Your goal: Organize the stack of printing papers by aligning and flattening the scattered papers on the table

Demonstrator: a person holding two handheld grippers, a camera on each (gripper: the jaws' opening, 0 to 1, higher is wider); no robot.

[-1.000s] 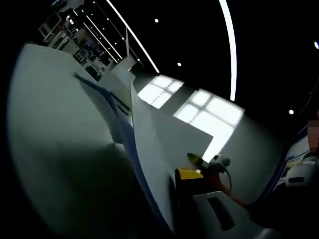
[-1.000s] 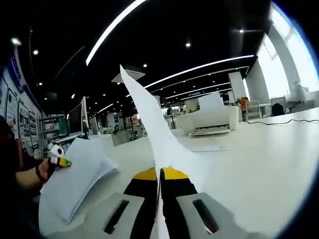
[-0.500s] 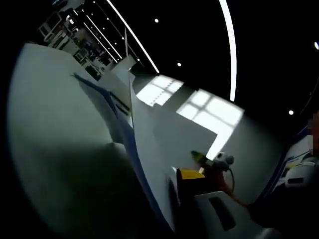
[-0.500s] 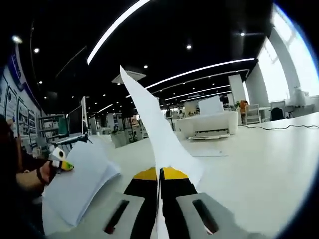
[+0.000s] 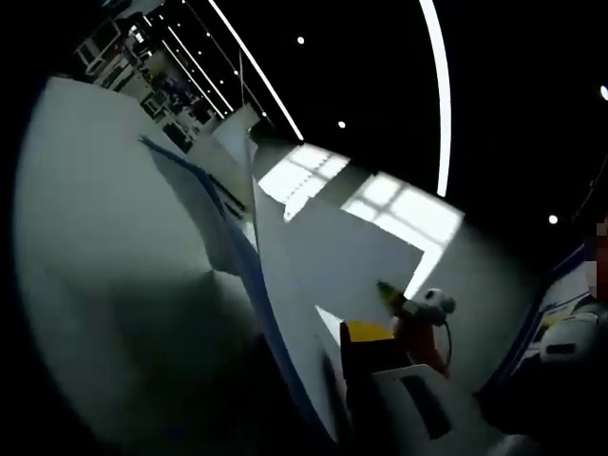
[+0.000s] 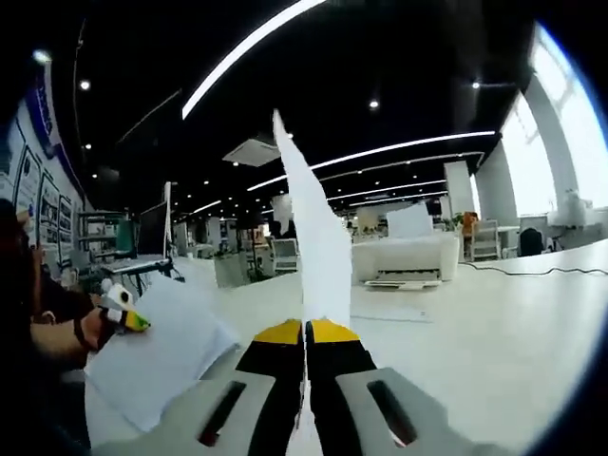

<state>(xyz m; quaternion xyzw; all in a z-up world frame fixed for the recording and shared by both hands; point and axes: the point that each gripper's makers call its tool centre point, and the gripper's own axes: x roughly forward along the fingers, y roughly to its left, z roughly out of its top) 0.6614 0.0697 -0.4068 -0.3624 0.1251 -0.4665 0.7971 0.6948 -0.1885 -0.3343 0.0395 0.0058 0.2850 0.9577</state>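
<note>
In the right gripper view, the right gripper (image 6: 305, 334) pinches a single sheet (image 6: 316, 256) that stands upright between its closed jaws above the table (image 6: 494, 323). Left of it, the left gripper (image 6: 123, 316) holds the stack (image 6: 161, 356) off the table by its edge. A printer (image 6: 410, 255) sits toward the far edge.

In the left gripper view, the stack (image 5: 285, 285) rises edge-on from that gripper's jaws, clamped.

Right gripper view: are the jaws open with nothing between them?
No, the right gripper is shut on a single sheet of paper standing up from its jaws.
</note>
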